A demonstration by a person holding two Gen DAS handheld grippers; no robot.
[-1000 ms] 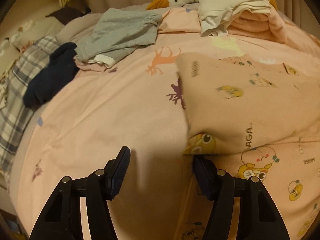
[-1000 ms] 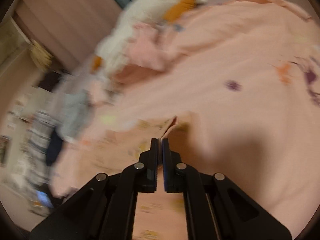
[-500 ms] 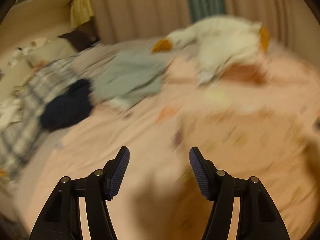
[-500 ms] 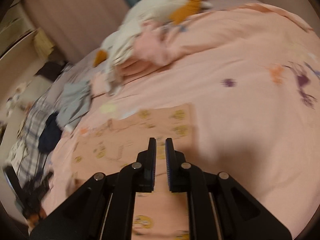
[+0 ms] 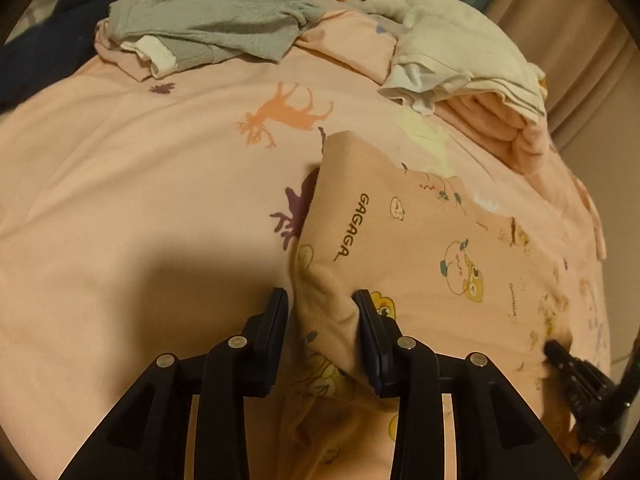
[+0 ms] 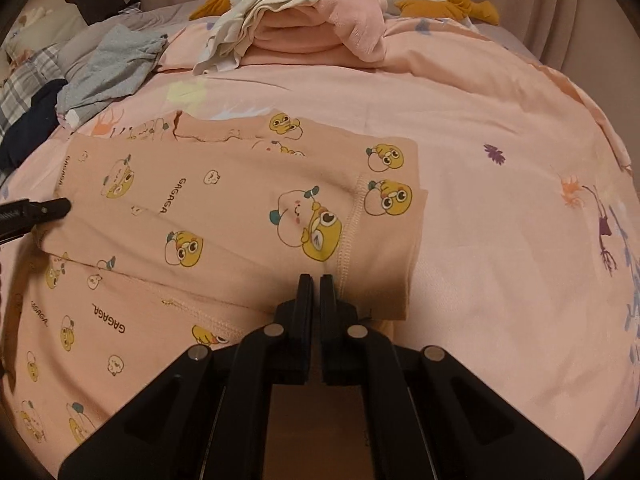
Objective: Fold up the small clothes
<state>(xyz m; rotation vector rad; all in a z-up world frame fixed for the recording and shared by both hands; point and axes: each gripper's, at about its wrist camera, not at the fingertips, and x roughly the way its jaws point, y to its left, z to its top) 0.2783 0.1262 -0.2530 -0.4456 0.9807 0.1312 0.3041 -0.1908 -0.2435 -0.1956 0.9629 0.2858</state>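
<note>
Pink bedding (image 5: 132, 184) printed with deer covers the bed, and on it lies the pink top (image 6: 224, 216), its cartoon ducks and peaches facing up and one side already folded over the body. At its left edge a bunched ridge of cloth stands between the fingers of the left gripper (image 5: 320, 304), whose jaws have just been closing; the right pad touches the cloth, the left pad seems just clear, so I judge the pinch not yet firm. A second ago those jaws stood wide with the edge beside them. The right gripper (image 6: 316, 284) is closed with nothing between its fingers, resting at the folded sleeve's lower edge; a second ago it held a raised flap, so that fold looks laid down. The next fold likely starts from the left. The print reads "GAGAGA" several times. Behind lie a grey garment (image 5: 208, 20), a folded stack (image 6: 304, 36) and a plush goose (image 5: 384, 0).
</note>
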